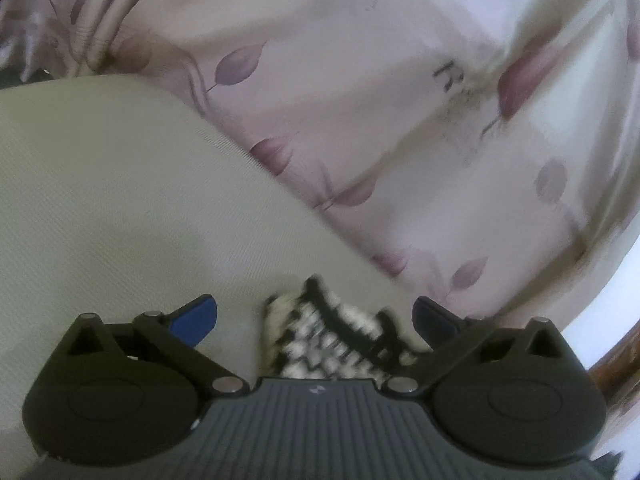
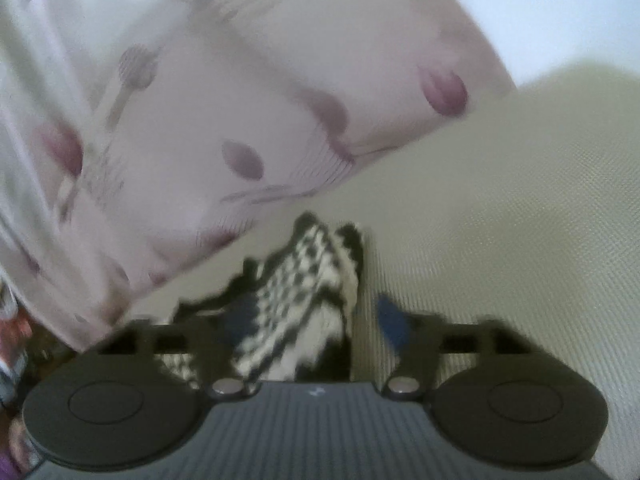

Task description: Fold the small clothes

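A small black-and-white checked knit garment (image 1: pixel 340 340) lies bunched on a pale beige ribbed surface (image 1: pixel 120 200). My left gripper (image 1: pixel 314 318) is open, its blue-tipped fingers (image 1: pixel 196 320) standing wide on either side of the garment, close above it. In the right wrist view the same garment (image 2: pixel 300 300) lies between the fingers of my right gripper (image 2: pixel 314 320), which is open; the left blue finger (image 2: pixel 240 320) overlaps the cloth. Both views are blurred by motion.
A pink-white sheet with purple leaf prints (image 1: pixel 380 120) lies beyond the beige surface, and it also shows in the right wrist view (image 2: pixel 180 120). A brown wooden edge (image 1: pixel 616 364) shows at the right. Some cluttered items (image 2: pixel 12 340) sit at the far left.
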Demonstrator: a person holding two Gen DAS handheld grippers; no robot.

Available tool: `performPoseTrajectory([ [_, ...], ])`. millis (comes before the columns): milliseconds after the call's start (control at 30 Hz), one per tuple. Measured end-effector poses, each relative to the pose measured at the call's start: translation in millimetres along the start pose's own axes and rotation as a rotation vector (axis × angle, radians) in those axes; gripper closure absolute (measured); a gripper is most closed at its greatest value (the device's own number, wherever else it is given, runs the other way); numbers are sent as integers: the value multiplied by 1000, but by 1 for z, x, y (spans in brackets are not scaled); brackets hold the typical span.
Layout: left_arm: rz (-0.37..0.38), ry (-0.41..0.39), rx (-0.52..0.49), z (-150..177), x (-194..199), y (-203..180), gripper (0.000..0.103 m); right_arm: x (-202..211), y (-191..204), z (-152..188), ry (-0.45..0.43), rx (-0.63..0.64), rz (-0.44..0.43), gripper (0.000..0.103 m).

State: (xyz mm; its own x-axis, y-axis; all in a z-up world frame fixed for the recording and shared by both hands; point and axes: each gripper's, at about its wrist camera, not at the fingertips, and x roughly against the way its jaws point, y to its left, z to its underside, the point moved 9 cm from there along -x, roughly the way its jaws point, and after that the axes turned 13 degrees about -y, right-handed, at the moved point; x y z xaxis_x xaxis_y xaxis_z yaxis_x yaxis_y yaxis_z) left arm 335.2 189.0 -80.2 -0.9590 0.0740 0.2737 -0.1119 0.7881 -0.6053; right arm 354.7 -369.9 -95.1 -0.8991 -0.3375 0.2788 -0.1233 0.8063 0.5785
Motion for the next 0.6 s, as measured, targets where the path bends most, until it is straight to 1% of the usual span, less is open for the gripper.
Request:
performPoseTrajectory([
  [67,-19,55,-44,14,2,5,3,4,6,10,10,74,6,27],
  [100,-24,80,-61,23,4,8,7,3,6,16,25,90,8,29],
  [167,-25,120,-78,39,7,12,20,0,7,27,59,116,24,69],
  [200,-18,139,-79,46,9,12,36,-1,9,31,80,131,30,69],
  [233,-14,144,-89,51,10,10,51,-2,10,33,81,145,29,69],
  [300,-4,146,-132,57,14,4,61,-1,13,35,86,183,43,69],
  [367,-19,140,-191,59,18,-2,68,-2,13,39,109,199,46,71],
  [400,-25,140,-222,59,20,-6,74,0,14,41,113,210,44,71],
  [433,-29,142,-252,60,22,-10,78,2,13,42,117,217,43,71],
  [533,-51,151,-335,63,28,-17,78,6,9,44,123,209,41,71],
  [600,-66,155,-359,66,31,-17,78,6,8,43,125,203,45,71],
])
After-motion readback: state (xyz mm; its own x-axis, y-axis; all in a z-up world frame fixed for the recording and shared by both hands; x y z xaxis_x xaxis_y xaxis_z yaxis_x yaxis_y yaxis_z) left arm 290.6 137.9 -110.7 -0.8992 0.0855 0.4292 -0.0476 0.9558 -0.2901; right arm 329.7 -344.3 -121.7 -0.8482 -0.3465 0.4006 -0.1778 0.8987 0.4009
